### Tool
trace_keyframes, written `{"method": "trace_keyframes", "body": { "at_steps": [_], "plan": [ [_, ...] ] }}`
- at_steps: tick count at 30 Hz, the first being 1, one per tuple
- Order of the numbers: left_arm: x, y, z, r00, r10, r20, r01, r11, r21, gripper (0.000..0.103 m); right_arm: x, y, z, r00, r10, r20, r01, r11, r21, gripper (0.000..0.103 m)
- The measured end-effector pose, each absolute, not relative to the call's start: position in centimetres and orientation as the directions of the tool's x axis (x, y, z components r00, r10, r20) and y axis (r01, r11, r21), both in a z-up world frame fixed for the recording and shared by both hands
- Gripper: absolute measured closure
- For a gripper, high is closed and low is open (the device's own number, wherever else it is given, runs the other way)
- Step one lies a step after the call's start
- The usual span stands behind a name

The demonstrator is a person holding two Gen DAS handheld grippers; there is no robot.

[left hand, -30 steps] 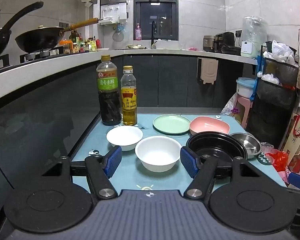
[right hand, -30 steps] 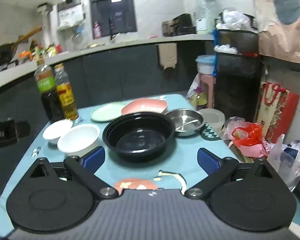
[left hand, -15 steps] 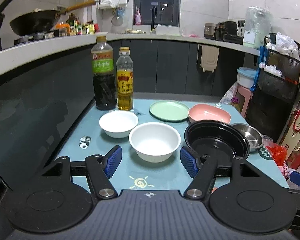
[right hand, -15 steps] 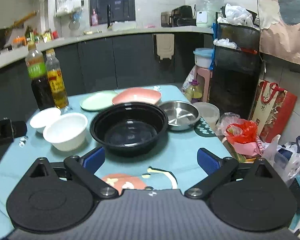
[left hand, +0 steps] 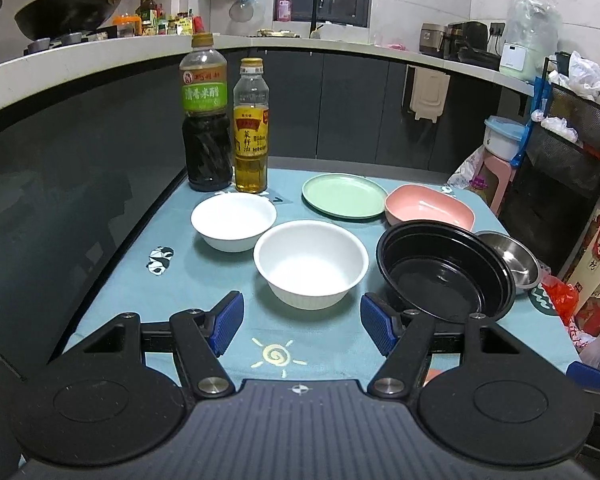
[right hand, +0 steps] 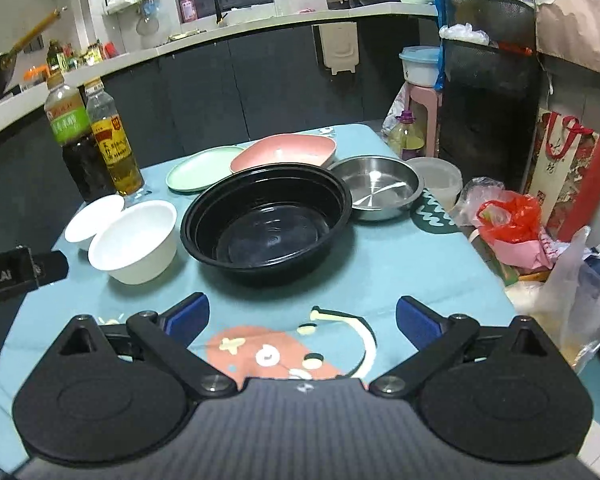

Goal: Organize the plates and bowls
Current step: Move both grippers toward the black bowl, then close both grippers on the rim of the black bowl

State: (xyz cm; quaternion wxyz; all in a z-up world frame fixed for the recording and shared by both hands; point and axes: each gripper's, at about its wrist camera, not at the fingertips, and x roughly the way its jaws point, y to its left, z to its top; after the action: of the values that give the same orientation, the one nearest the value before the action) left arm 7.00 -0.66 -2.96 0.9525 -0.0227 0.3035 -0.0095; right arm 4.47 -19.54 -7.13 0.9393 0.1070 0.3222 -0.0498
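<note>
On the teal table [left hand: 204, 288] stand a large white bowl [left hand: 311, 263], a smaller white bowl [left hand: 233, 221], a green plate [left hand: 344, 195], a pink dish [left hand: 429, 207], a black bowl [left hand: 444, 270] and a steel bowl [left hand: 510, 257]. My left gripper [left hand: 302, 322] is open and empty, just short of the large white bowl. My right gripper [right hand: 302, 316] is open and empty, in front of the black bowl [right hand: 266, 220]. The right wrist view also shows the white bowls [right hand: 134, 230], green plate [right hand: 202, 168], pink dish [right hand: 286, 152] and steel bowl [right hand: 376, 186].
Two bottles, dark vinegar [left hand: 206, 120] and yellow oil [left hand: 251, 130], stand at the table's back left. A dark cabinet wall [left hand: 60, 184] runs along the left. Bags [right hand: 512, 224] and a black rack [right hand: 488, 80] crowd the right side. A white lidded tub [right hand: 440, 178] sits by the steel bowl.
Both grippers have risen and tilted down a little toward the table; the dishes sit lower and larger in view. No dish has moved. Both jaws stay open.
</note>
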Motion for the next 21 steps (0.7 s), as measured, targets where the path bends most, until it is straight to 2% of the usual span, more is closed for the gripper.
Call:
{"method": "trace_keyframes", "body": {
  "at_steps": [21],
  "plan": [
    [11.5,-3.0,-4.9,0.773,-0.015,-0.634,0.008,1.000,-0.014,0.041,8.0,-22.3,-6.5,0.779,-0.043,-0.626,0.201,0.962,0.184,0.042]
  ]
}}
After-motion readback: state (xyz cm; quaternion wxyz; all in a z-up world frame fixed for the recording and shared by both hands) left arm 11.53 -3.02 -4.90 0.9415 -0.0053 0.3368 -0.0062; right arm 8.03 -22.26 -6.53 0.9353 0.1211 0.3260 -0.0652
